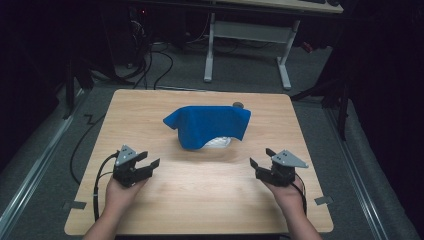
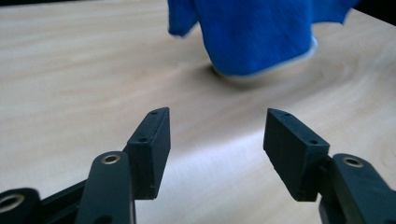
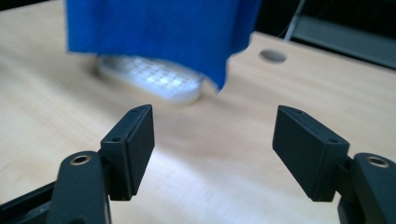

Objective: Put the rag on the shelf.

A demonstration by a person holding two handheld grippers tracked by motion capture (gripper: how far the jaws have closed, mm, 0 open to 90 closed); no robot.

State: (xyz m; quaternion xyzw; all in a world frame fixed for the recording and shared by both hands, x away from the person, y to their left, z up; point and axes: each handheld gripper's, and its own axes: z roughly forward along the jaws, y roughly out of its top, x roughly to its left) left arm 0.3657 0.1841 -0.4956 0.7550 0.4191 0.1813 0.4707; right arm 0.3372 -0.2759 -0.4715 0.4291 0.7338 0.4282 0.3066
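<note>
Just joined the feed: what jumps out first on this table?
The blue cloth, draped over a white object at the table's middle, its edge peeking out underneath. Nearer the person, the left gripper and right gripper sit apart on either side, both open and empty.

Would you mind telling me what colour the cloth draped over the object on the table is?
The cloth is bright blue, clearest in the high view.

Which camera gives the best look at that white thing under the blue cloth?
The right gripper view: the white thing shows its gridded side below the blue cloth. The high view shows a small white patch; the left gripper view, a thin pale edge.
</note>
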